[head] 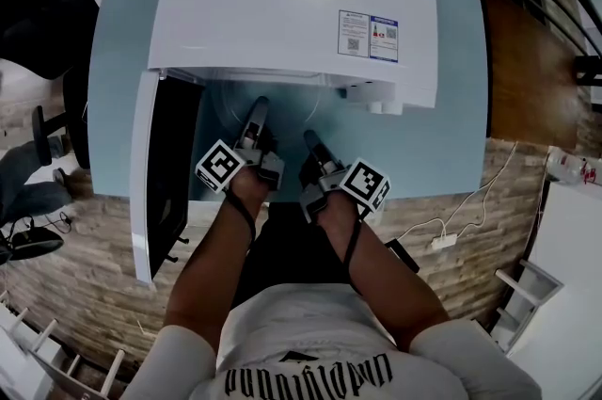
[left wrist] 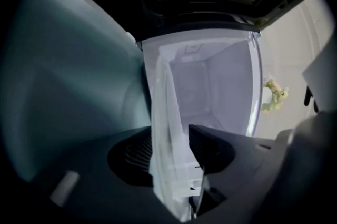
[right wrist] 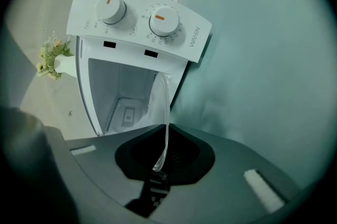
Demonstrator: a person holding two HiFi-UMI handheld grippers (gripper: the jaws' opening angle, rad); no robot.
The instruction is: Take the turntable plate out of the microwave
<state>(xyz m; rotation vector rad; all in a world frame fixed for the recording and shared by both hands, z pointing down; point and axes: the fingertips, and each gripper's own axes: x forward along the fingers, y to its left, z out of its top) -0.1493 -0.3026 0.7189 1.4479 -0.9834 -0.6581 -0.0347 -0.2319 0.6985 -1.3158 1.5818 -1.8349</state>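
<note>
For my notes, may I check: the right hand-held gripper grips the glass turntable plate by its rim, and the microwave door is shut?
Not quite: the door is swung open at the left side of the microwave, as the head view shows. The rest stands: the right hand-held gripper grips the glass turntable plate by its rim.

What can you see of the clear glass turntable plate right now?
The clear round glass turntable plate is held roughly level just outside the open cavity of the white microwave, above the light blue table. The right gripper is shut on its near edge. The jaws of the left gripper stand wide on either side of that edge, apparently not pressing it.
</note>
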